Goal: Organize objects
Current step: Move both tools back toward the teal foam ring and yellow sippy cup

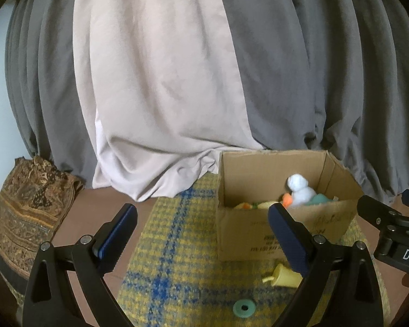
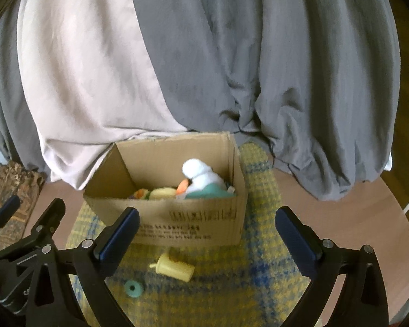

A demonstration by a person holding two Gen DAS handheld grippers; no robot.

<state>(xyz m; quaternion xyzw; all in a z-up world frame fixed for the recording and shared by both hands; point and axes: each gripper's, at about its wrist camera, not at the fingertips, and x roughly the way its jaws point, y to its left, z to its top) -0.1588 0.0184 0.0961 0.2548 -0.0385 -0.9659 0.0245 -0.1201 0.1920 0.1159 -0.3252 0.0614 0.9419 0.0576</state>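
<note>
The cardboard box (image 2: pixel 177 218) is plain brown with black print on its front. Inside it sit a white plush (image 2: pixel 200 175) and orange, teal and yellow pieces. Under it lies a yellow mat (image 1: pixel 177 245) checked with blue stripes. In front of the box lie a pale yellow cup (image 2: pixel 174 268) and a teal ring (image 2: pixel 134 288). Behind the box hang grey and pinkish-beige curtains (image 1: pixel 161 81). To its left is a brown paisley cloth (image 1: pixel 30 201).

The left gripper (image 1: pixel 201 234) and right gripper (image 2: pixel 207 238) hover side by side (jaws spread wide, nothing held).
</note>
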